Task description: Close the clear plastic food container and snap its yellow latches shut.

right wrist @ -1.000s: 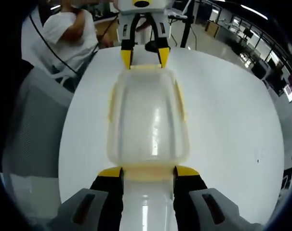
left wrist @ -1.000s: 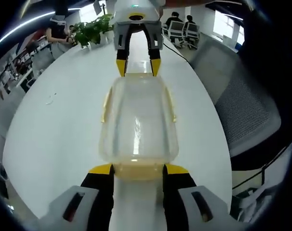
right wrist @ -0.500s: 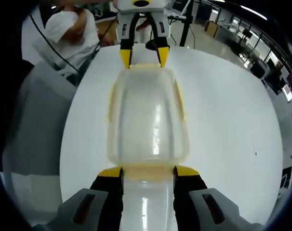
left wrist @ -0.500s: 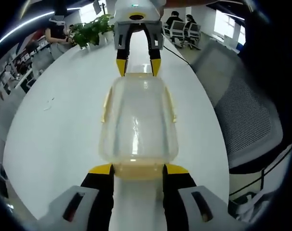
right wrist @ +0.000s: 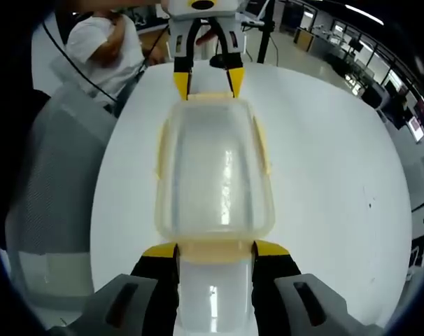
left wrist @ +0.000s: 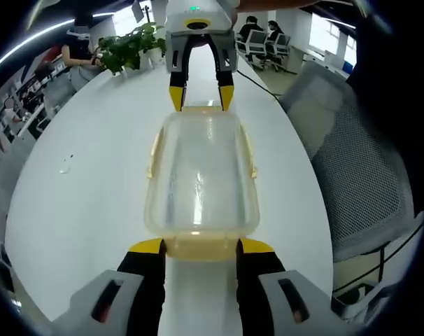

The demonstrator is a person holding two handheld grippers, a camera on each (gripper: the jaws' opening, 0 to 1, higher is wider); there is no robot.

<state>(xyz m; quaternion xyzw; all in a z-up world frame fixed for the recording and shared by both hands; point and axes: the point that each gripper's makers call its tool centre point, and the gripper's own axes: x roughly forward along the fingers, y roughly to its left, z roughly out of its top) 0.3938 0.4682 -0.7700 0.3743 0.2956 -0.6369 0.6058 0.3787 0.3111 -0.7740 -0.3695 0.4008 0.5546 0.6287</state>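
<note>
Clear plastic forms the food container (left wrist: 201, 175), which lies on the white table (left wrist: 86, 189) directly between the two grippers, its lid already seated on top. In the left gripper view the left gripper (left wrist: 201, 246) is seen with its yellow-tipped fingers (left wrist: 147, 246) apart, one at each corner of the container's near end, and the yellow end latch (left wrist: 201, 247) lies in the gap between them. The right gripper (left wrist: 201, 98) is seen opposite, at the far end, its fingers likewise spread either side of that end.

In the right gripper view the same arrangement is mirrored: a yellow end latch (right wrist: 215, 250) sits between the right gripper's parted fingers, with the left gripper (right wrist: 208, 84) at the far end. Neither gripper is clamped on anything.

Yellow side latches (left wrist: 154, 150) are seen along both long edges, apparently folded down, though whether they are snapped cannot be told. The closing is judged done; the two end latches appear to be what remains to be pressed home.
</note>
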